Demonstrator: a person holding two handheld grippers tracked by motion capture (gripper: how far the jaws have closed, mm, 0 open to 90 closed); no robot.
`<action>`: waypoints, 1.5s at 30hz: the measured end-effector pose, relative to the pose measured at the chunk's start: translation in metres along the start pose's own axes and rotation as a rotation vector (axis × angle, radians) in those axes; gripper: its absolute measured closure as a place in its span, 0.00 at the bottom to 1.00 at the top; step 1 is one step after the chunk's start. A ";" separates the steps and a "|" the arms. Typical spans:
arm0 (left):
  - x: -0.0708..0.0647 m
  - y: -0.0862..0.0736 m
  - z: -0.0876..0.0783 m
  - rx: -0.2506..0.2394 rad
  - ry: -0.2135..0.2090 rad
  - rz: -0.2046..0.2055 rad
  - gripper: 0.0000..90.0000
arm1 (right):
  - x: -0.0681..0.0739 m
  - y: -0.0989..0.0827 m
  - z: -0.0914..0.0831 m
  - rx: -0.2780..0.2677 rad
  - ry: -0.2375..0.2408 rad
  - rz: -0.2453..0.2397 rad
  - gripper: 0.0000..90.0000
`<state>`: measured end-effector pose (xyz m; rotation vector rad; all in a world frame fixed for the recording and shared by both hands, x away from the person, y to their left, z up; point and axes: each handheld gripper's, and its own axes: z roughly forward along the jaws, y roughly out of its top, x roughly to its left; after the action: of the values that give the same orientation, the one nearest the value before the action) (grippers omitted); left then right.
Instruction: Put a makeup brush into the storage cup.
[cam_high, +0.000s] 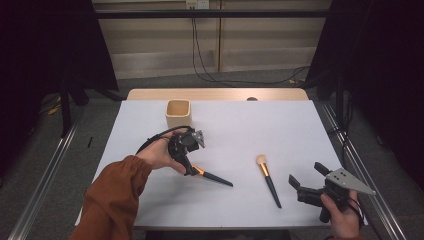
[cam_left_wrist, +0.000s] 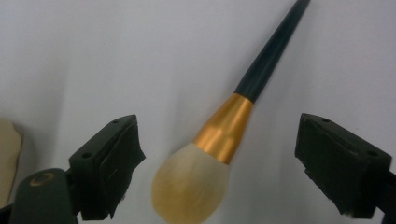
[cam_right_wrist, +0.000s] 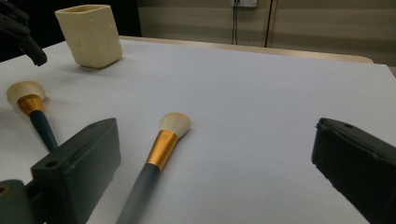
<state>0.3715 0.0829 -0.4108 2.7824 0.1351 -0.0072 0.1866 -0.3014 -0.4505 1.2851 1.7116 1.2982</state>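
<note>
A makeup brush (cam_left_wrist: 224, 135) with a cream head, gold collar and black handle lies on the white table. My left gripper (cam_left_wrist: 219, 135) points down over it, one jaw on each side of the collar, neither pad touching: open. From above, that left gripper (cam_high: 190, 170) hides the head, and the brush handle (cam_high: 215, 177) sticks out to the right. A second, similar brush (cam_high: 268, 180) lies right of centre. My right gripper (cam_high: 306, 173) rests open near the front right corner, aimed at this second brush (cam_right_wrist: 161, 149), with nothing between its jaws.
A cream square cup (cam_high: 178, 114) stands upright at the back left of the white table top (cam_high: 240, 125), beyond the left hand. Floor rails run along both sides of the table, and cables hang by the far wall.
</note>
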 end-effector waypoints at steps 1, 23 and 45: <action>0.001 -0.001 0.003 0.008 -0.002 0.007 0.19 | 0.000 0.000 0.000 0.002 0.002 -0.002 0.01; 0.015 0.010 0.018 0.109 -0.082 0.101 0.56 | 0.001 0.000 0.000 0.007 -0.004 -0.002 0.01; 0.010 0.010 0.030 0.166 -0.120 0.149 0.63 | 0.001 -0.001 0.001 0.020 0.000 -0.004 0.01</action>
<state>0.3832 0.0645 -0.4357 2.9404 -0.1081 -0.1542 0.1865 -0.3003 -0.4520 1.2923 1.7305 1.2819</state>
